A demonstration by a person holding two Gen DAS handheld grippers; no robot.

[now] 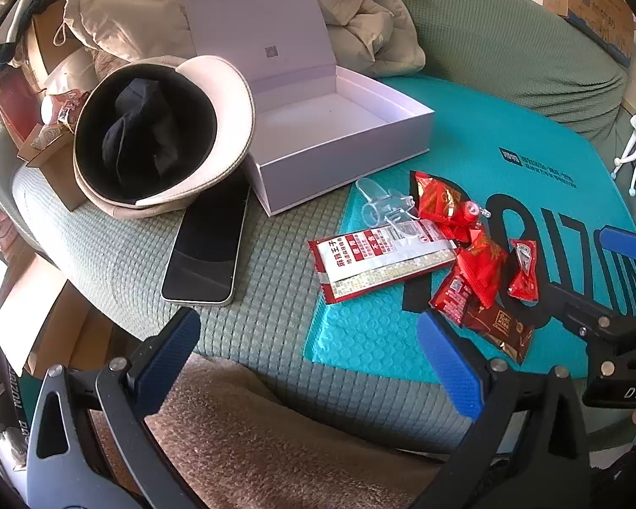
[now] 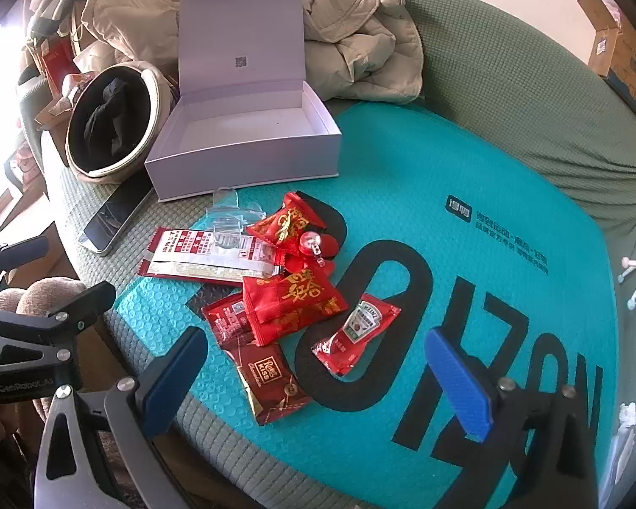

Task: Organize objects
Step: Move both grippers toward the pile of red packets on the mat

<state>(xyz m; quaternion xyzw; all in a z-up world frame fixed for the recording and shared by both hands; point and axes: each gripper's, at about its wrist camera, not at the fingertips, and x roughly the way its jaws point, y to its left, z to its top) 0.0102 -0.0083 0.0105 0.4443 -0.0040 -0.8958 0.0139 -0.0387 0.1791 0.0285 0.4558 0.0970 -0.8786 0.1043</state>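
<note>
In the left wrist view, the left gripper (image 1: 309, 364) sits at the bottom of the frame with its jaws spread wide and nothing between them, above a beige fuzzy fabric (image 1: 275, 437). The white box (image 1: 343, 157) stands open in the upper centre, lid upright. Just left of it lies a cream hat (image 1: 229, 97) with dark cloth inside, and a phone (image 1: 205, 246) lies face up below the hat, its top edge tucked under the brim. At centre right, on the teal mailer (image 1: 487, 127), is a cluster of snacks: a long red-and-white packet (image 1: 377, 265), clear plastic pieces (image 1: 381, 203), red candy packets (image 1: 441, 203), a dark chocolate packet (image 1: 500, 328) and a ketchup sachet (image 1: 523, 271). The right gripper (image 1: 615, 288) enters from the right edge, jaws apart.

In the right wrist view, the right gripper (image 2: 318, 386) fills the lower frame, jaws spread, empty, with the ketchup sachet (image 2: 356, 331) and chocolate packet (image 2: 267, 377) lying between its blue fingers (image 2: 460, 386) in the frame. The red candy packets (image 2: 292, 297) overlap just above; the long packet (image 2: 199, 254) lies to their left. The white box (image 2: 250, 161) stands open at upper centre, hat (image 2: 110, 127) at upper left, phone (image 2: 114, 216) below it. The left gripper (image 2: 34, 280) shows at the left edge, its fingers apart.
</note>
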